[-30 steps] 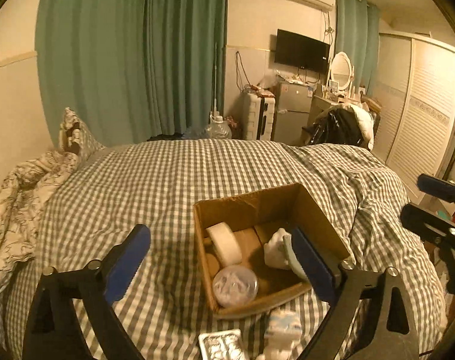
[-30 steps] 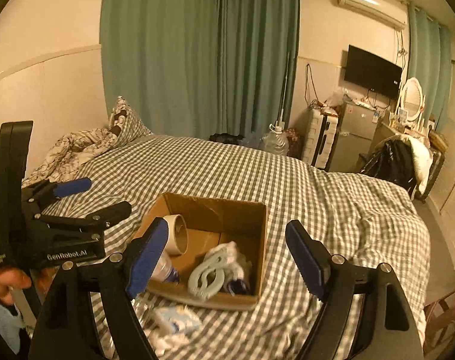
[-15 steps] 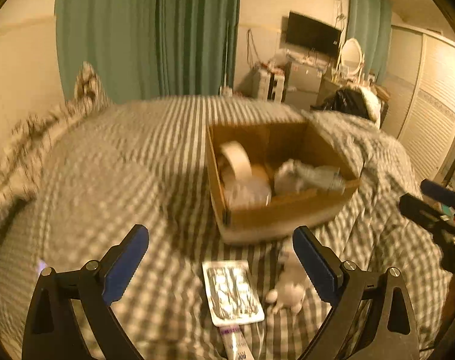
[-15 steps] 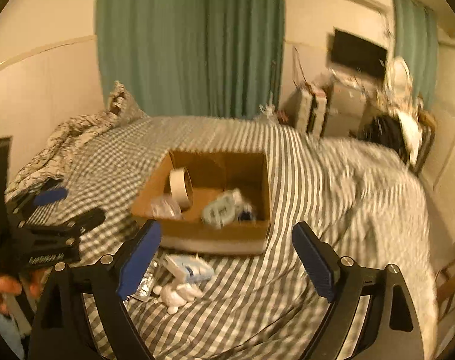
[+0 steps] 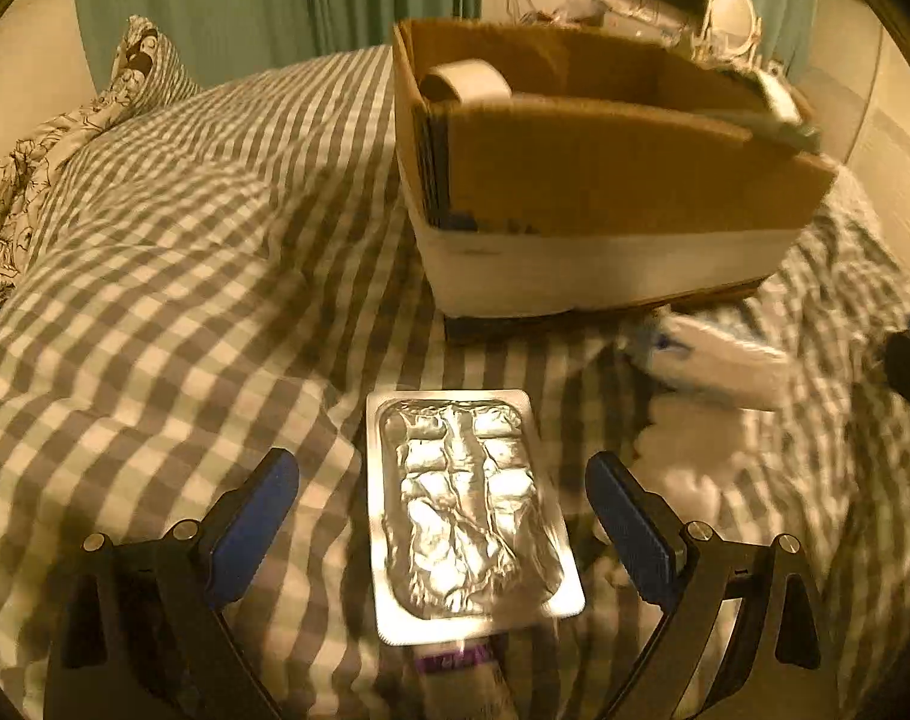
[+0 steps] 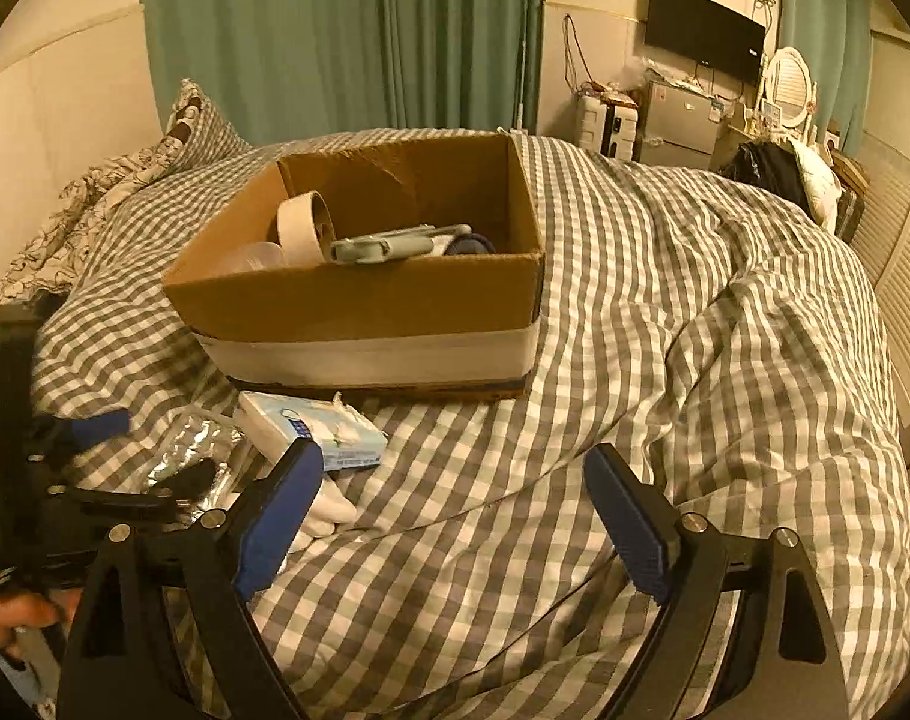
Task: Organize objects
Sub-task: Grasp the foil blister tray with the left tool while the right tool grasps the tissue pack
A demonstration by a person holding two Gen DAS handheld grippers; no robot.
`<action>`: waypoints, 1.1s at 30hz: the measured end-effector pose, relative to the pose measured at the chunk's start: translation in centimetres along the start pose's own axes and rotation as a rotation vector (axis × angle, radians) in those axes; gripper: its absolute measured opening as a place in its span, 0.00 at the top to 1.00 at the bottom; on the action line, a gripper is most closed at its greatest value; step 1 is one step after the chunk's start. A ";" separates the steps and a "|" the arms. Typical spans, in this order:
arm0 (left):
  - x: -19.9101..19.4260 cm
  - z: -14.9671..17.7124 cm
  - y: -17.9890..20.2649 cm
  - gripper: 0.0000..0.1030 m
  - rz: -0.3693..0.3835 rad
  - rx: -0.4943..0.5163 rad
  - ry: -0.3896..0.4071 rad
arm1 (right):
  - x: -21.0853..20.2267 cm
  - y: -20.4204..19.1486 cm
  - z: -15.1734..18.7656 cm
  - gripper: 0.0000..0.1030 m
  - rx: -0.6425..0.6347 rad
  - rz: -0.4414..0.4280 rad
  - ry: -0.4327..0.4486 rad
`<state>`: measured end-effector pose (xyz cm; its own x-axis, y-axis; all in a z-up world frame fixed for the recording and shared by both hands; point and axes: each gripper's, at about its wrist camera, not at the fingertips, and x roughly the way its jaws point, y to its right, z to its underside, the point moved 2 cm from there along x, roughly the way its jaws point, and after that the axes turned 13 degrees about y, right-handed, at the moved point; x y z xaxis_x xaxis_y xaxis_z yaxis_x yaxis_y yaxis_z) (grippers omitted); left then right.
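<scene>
Dropped low over the bed since a second ago: left tongs (image 5: 443,498) now straddling flat silver foil blister pack (image 5: 464,516), blue pads (image 5: 254,504) spread wide on either side, not touching it, nothing gripped. Purple-banded tube end (image 5: 455,657) poking out from under near edge of pack. Right of left tongs, blurred white tissue packet (image 5: 713,366) lying on grey-and-white checked duvet (image 5: 173,300). Beyond pack, open brown cardboard box with white tape band (image 5: 605,198), roll of beige tape (image 5: 470,81) standing inside at its left end.

Right tongs (image 6: 455,510) also released, wide open, hovering over bare duvet. Left of them: same tissue packet (image 6: 314,429), foil pack (image 6: 191,450), left tongs' black frame. Ahead: box (image 6: 365,300), holding tape roll (image 6: 302,228) and pale grey-green plastic clip (image 6: 395,246).
</scene>
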<state>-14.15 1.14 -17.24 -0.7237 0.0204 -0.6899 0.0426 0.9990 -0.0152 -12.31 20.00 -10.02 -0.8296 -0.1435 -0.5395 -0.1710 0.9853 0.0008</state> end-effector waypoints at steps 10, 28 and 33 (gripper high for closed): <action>0.6 1.1 1.4 0.31 0.110 0.008 -0.040 | -0.1 -0.4 0.1 0.14 -0.007 -0.003 -0.007; -5.0 -2.4 -4.9 0.31 0.004 -0.055 0.147 | 4.4 -8.4 0.6 0.14 -0.255 -0.127 -0.054; -5.0 -2.4 -6.1 0.31 0.024 -0.079 0.136 | 6.3 -9.3 1.4 0.42 -0.293 -0.108 -0.112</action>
<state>-12.42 -4.98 -11.99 -0.8097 0.0445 -0.5851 0.0108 0.9981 0.0609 -15.21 10.08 -14.59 -0.7374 -0.2180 -0.6392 -0.4135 0.8941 0.1721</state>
